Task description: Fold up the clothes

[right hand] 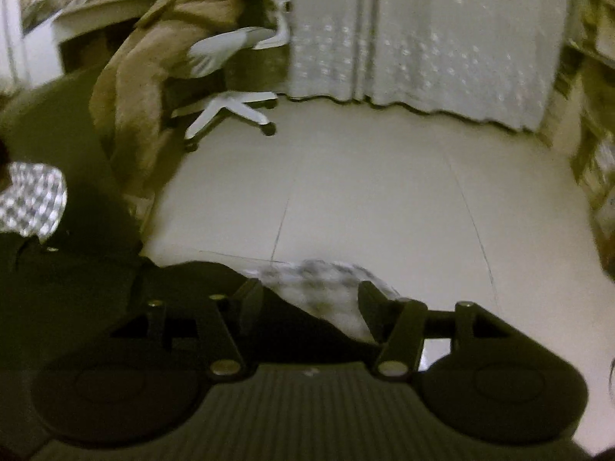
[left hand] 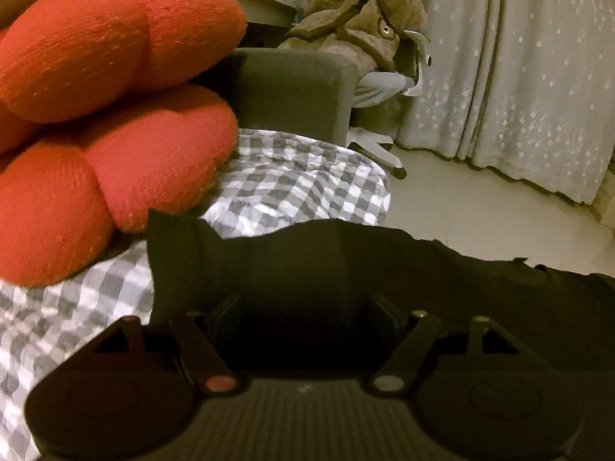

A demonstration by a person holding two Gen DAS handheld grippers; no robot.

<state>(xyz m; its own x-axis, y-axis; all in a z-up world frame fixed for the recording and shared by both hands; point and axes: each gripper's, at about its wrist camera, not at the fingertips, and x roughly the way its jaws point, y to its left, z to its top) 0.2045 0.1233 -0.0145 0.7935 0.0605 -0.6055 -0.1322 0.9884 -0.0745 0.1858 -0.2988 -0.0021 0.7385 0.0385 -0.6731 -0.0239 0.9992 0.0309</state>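
Left gripper (left hand: 303,307) spread over black garment (left hand: 384,269), right gripper (right hand: 307,303) spread at its edge, long axis running across both, left nearer.

Home bedroom: checkered bed (left hand: 307,180), curtains (left hand: 519,77), desk chair (right hand: 238,77).

Black garment spread along the edge of the bed

The black garment (left hand: 384,265) is dark, plain cloth lying flat on the checked bedding (left hand: 292,184), stretched out long toward the right, where it narrows and runs out of the left wrist view. Its near-left corner stands up in a small peak. In the right wrist view the same cloth (right hand: 184,288) drapes over the bed's edge (seams and details are lost in the dim light).
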